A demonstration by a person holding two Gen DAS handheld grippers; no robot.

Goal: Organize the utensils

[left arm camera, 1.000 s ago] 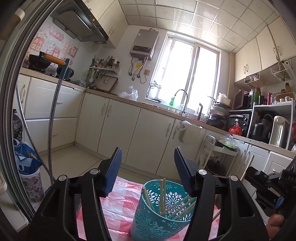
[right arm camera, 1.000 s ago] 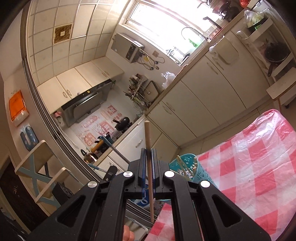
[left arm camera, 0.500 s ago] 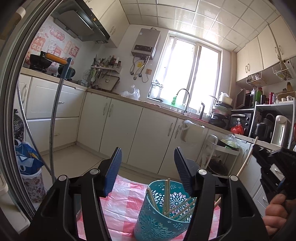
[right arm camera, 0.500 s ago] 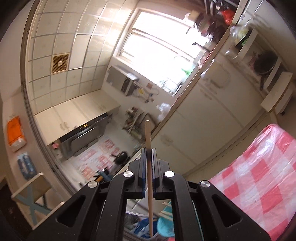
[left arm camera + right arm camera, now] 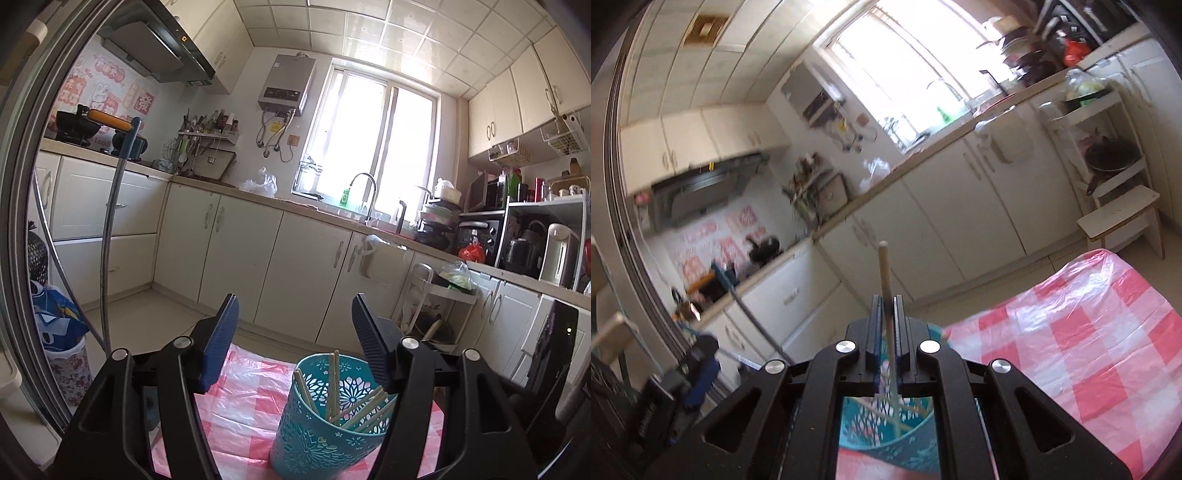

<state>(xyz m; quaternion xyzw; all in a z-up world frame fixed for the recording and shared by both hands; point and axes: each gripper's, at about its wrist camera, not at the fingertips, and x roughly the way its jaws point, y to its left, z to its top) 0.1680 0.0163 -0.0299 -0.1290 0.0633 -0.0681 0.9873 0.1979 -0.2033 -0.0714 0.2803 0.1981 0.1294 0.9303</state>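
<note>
Right wrist view: my right claw (image 5: pixel 886 314) has just been easing apart, one chopstick (image 5: pixel 884 269) upright in the gap, over the teal holder (image 5: pixel 886 439). My left claw (image 5: pixel 293 343), jaws released and just widened, brackets nothing; the holder stands on the checked tabletop (image 5: pixel 243 417), chopsticks (image 5: pixel 334 384) inside.

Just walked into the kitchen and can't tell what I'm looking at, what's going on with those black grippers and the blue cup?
A person is sorting chopsticks with two handheld grippers. The right gripper has a pale wooden chopstick standing between its jaws, which have just been opening, right above the teal perforated plastic holder on the red-and-white checked tablecloth. The holder already has several chopsticks. The left gripper waits open beside the holder, empty.
</note>
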